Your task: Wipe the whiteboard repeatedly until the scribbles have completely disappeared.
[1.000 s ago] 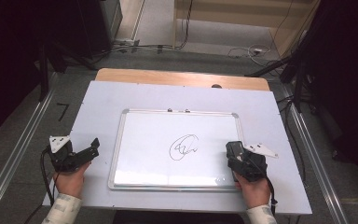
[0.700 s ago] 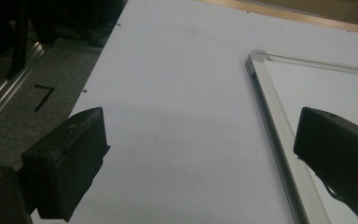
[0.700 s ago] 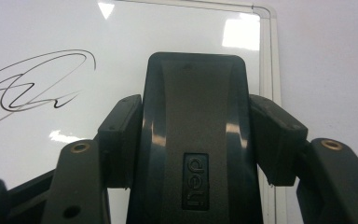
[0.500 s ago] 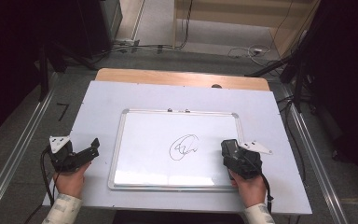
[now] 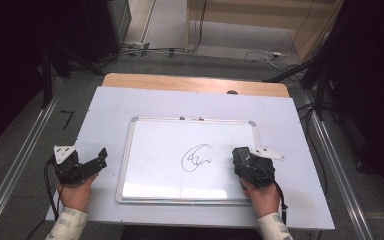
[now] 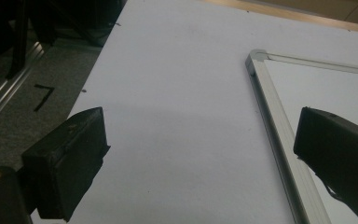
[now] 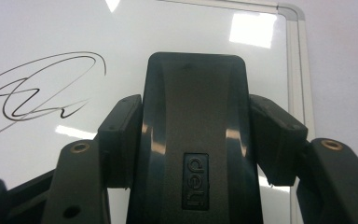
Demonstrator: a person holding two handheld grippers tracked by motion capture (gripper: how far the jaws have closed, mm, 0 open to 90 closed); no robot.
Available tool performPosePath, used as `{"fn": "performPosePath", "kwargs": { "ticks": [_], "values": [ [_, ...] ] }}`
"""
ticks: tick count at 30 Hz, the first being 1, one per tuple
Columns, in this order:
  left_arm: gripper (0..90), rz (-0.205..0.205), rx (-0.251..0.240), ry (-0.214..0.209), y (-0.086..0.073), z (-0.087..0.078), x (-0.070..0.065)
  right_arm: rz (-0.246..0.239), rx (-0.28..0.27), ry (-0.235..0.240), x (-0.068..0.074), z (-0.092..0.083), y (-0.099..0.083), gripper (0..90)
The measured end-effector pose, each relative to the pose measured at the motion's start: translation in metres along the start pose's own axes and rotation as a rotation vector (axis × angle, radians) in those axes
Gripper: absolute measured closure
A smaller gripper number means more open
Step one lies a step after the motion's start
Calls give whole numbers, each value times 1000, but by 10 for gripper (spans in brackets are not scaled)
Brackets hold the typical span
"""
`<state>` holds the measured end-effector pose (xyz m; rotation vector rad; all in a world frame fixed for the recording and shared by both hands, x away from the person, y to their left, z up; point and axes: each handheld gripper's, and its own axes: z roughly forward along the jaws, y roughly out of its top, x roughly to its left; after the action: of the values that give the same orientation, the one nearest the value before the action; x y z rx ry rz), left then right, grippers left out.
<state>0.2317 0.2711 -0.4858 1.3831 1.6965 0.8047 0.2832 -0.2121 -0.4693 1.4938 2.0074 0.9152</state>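
Observation:
A whiteboard with a silver frame lies flat on the pale table. A black scribble marks its middle. My right gripper sits over the board's right part, just right of the scribble, shut on a black eraser marked "deli"; in the right gripper view both pads press its sides, and the scribble lies ahead to the left. My left gripper rests on the table left of the board, open, with bare table between its jaws and the board's frame by the right jaw.
A wooden strip runs along the table's far edge, with a small dark object on it. Two small clips sit on the board's top frame. Metal rails flank the table; cables lie on the floor beyond.
My right gripper has shifted a little to the left with the eraser, further onto the board and closer to the scribble. The left gripper has stayed put.

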Motion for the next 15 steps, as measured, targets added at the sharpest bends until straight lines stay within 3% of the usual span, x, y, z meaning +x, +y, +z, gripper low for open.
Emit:
{"fn": "performPosePath", "kwargs": {
  "ticks": [15],
  "values": [
    [32, -3, -1, 1, 0, 1, 0, -27, -3, 23, 18, 20, 13, 382]
  ]
}}
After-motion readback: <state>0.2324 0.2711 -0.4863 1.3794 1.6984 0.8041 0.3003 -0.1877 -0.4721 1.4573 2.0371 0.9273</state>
